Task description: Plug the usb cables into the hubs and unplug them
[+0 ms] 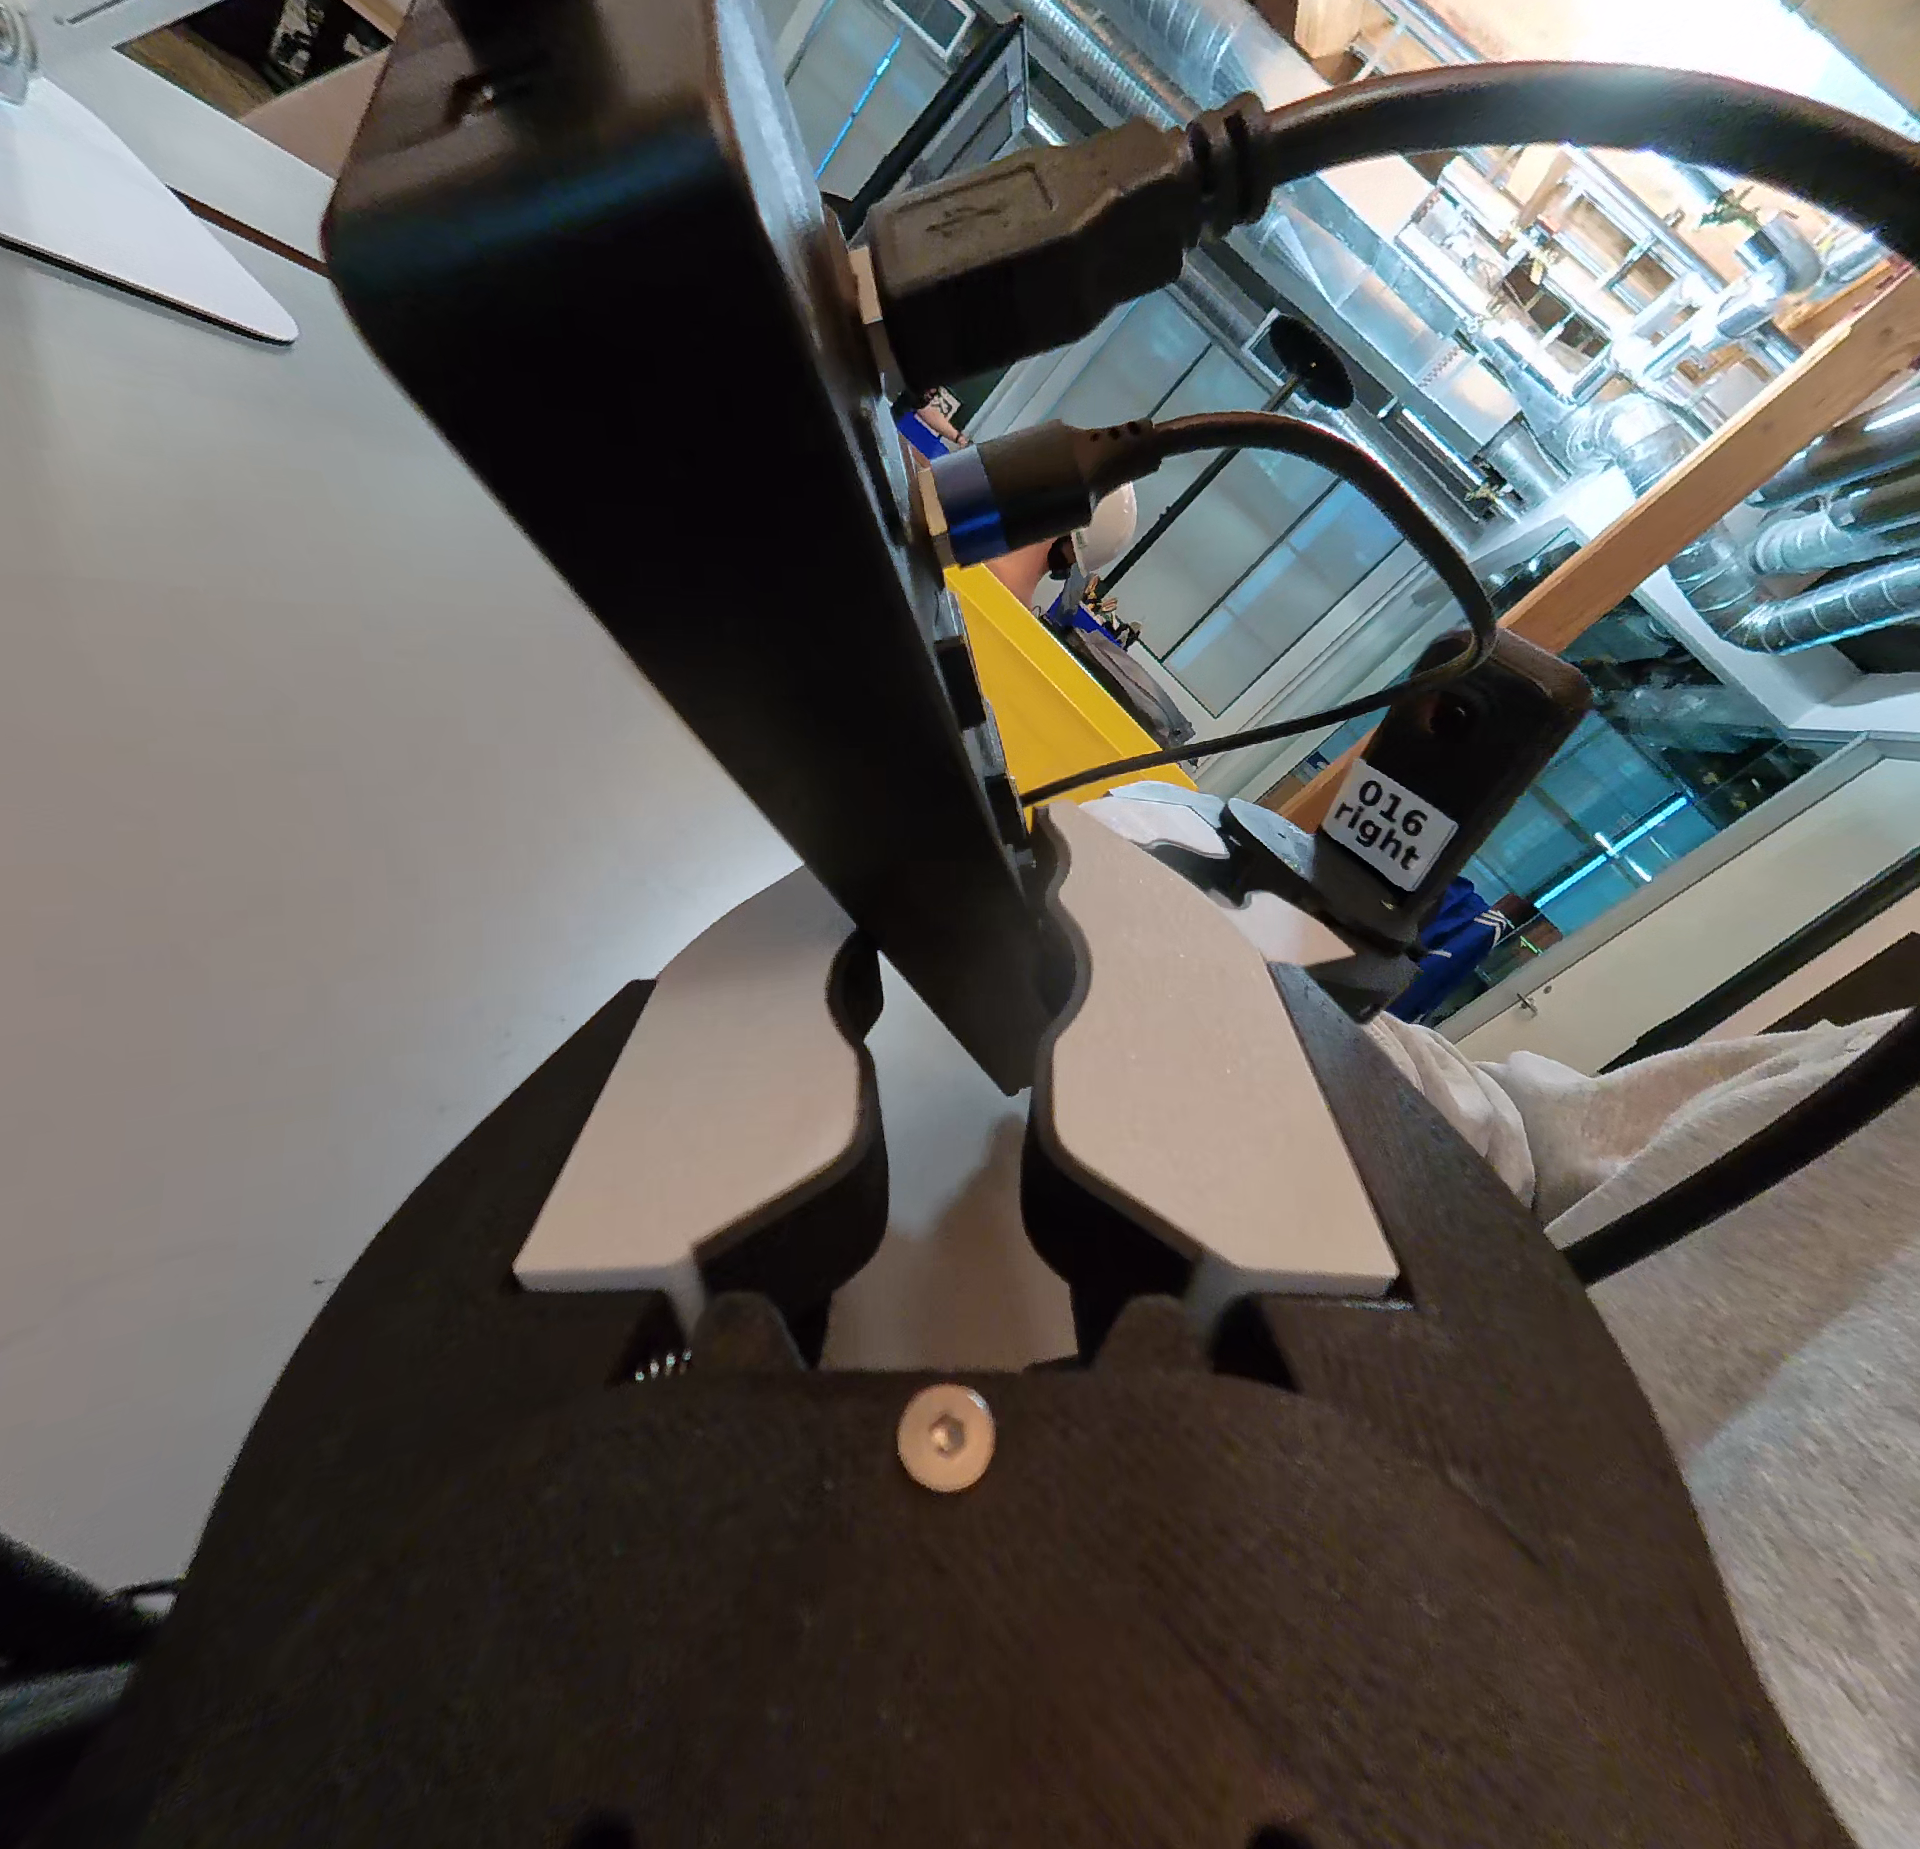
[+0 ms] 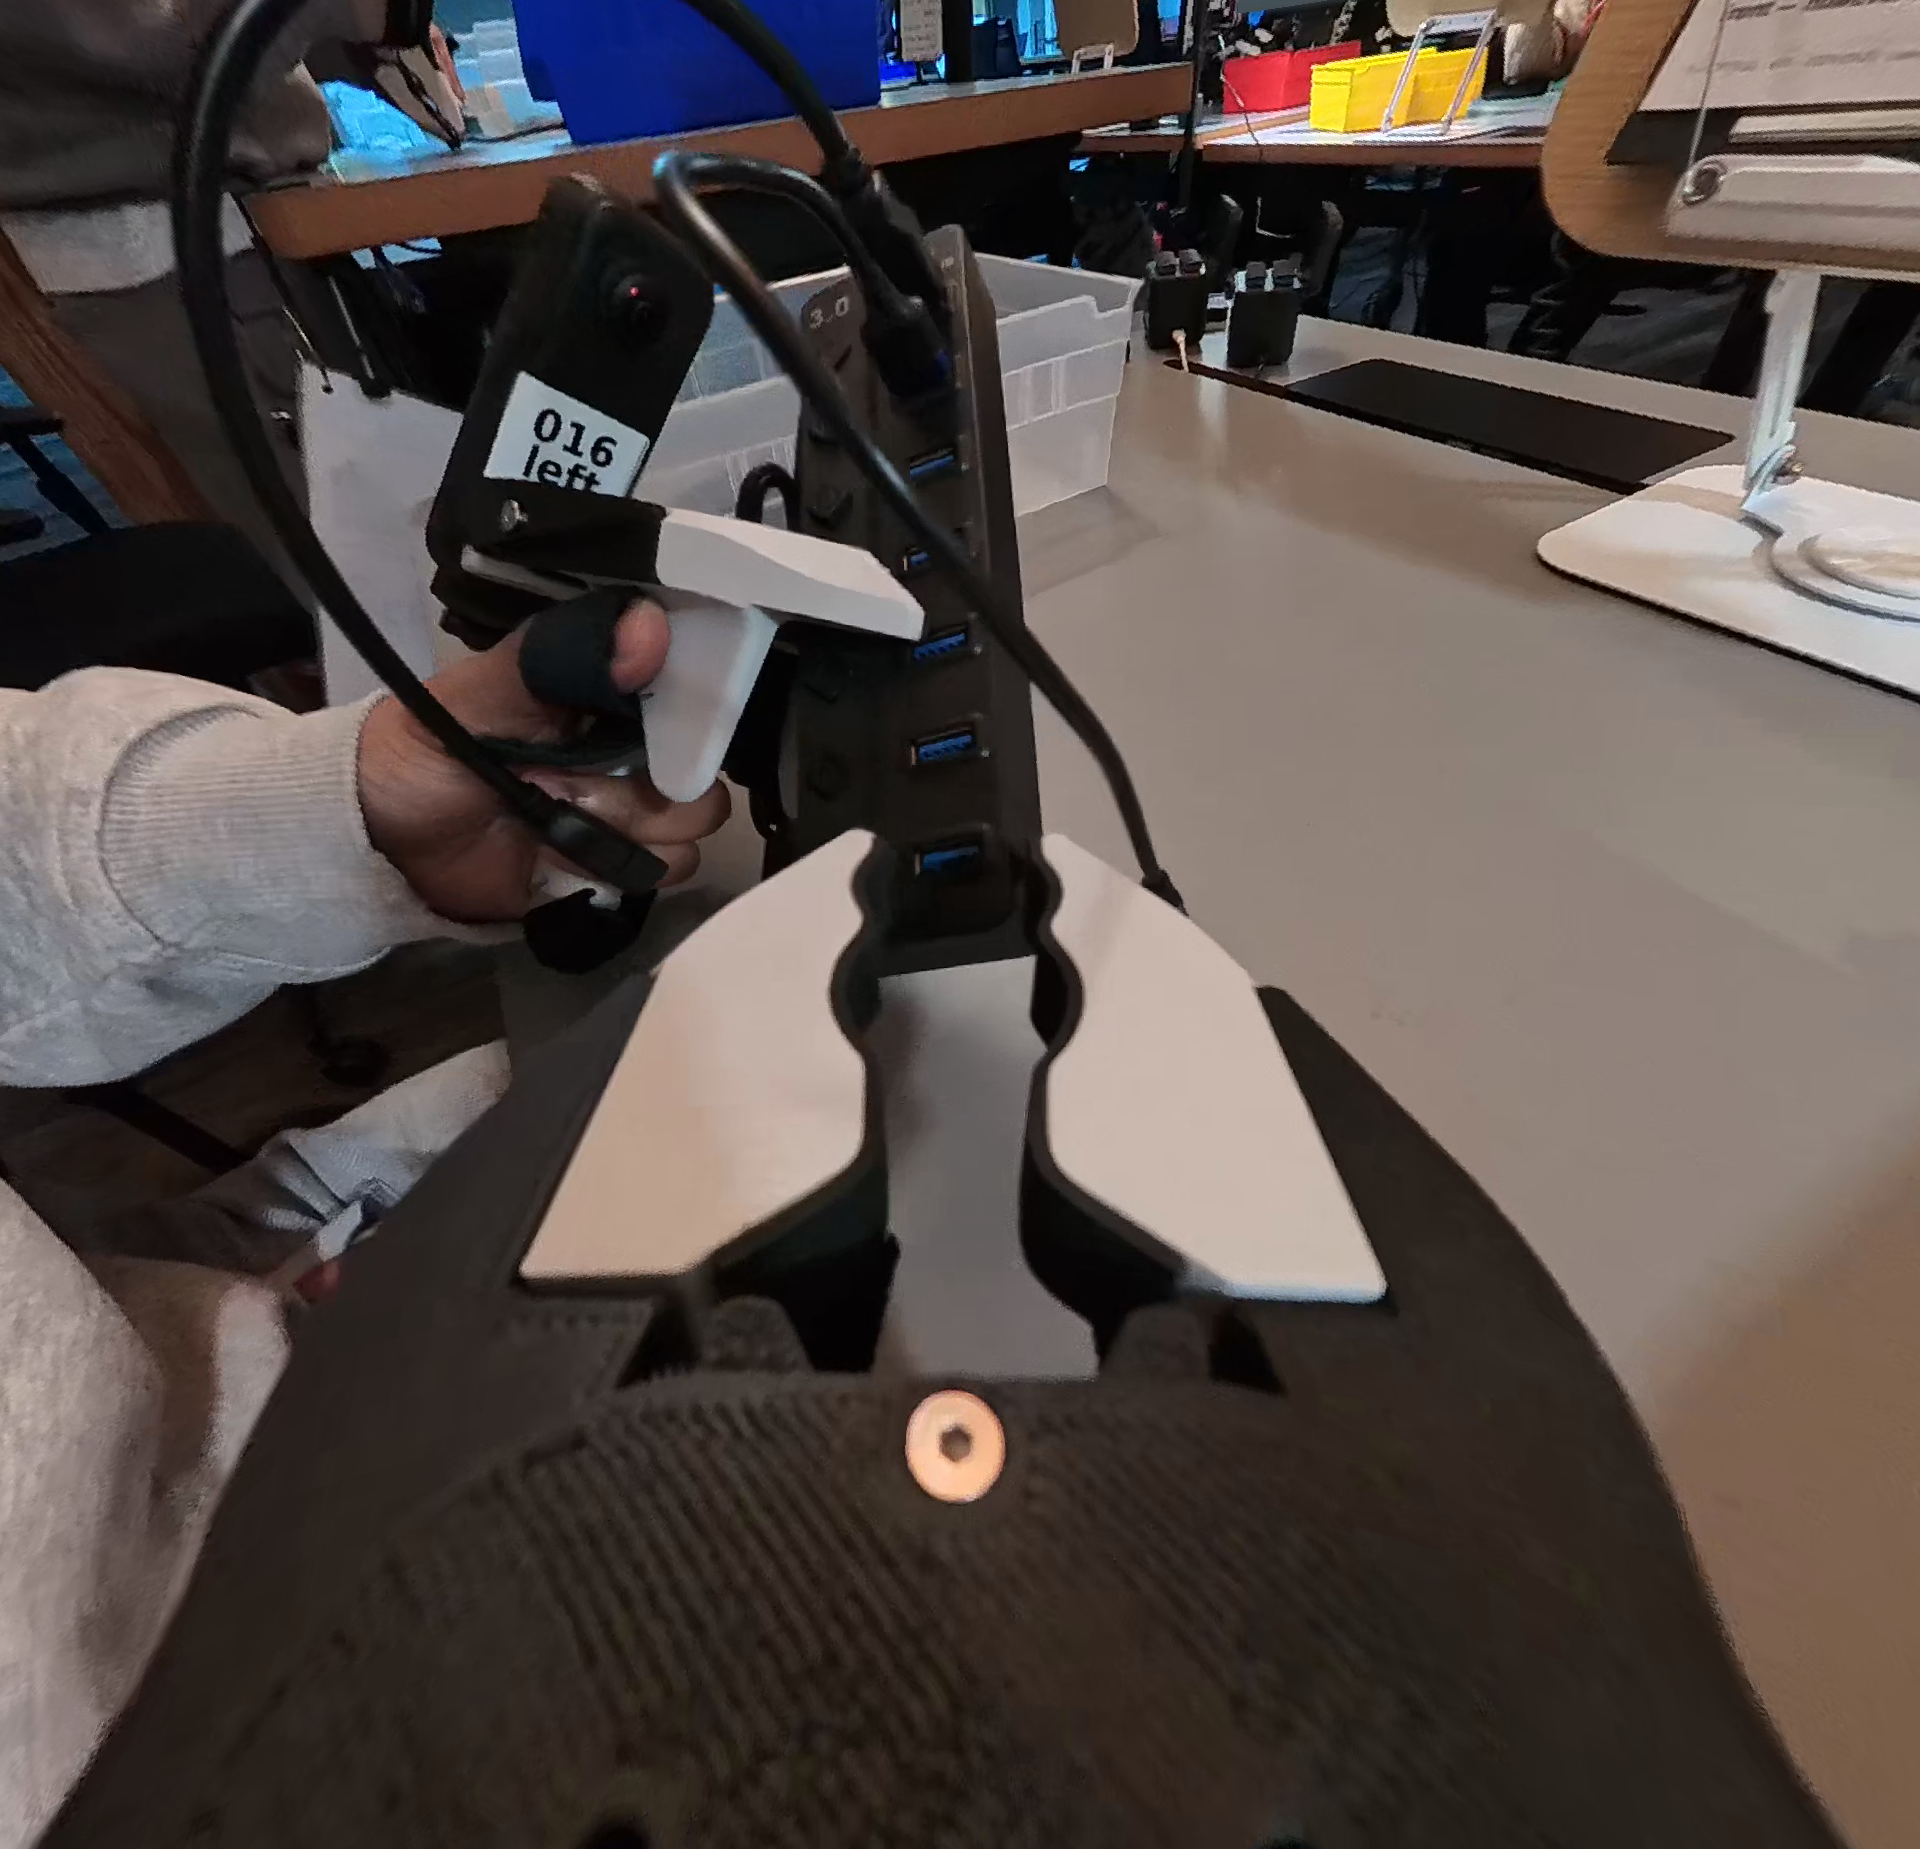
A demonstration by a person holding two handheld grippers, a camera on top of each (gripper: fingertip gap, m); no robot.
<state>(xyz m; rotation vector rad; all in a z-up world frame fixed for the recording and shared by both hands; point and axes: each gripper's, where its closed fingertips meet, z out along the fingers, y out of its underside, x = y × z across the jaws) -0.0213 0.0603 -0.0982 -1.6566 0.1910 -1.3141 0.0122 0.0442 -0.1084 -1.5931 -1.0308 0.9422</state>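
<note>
A long black USB hub [image 2: 966, 573] with several blue ports is held upright above the grey table [image 2: 1455, 864]. My left gripper [image 1: 956, 978] is shut on the hub [image 1: 665, 428], one finger on the port face and one behind. It also shows in the right wrist view [image 2: 727, 604]. A thick black USB plug [image 1: 1018, 241] and a blue-ringed plug [image 1: 987, 506] sit in the hub's upper ports. The thick cable [image 2: 208, 272] loops left; the thin cable [image 2: 1039, 677] hangs to the table. My right gripper [image 2: 956, 864] is closed on the hub's lower end and also shows in the left wrist view [image 1: 1434, 791].
A white monitor stand base [image 2: 1714, 573] and a black mat [image 2: 1507, 428] lie at the right. A clear plastic bin [image 2: 1049, 365] stands behind the hub. A hand [image 2: 468, 760] in a pale sleeve holds the left gripper. A yellow bin [image 1: 1039, 698] stands beyond.
</note>
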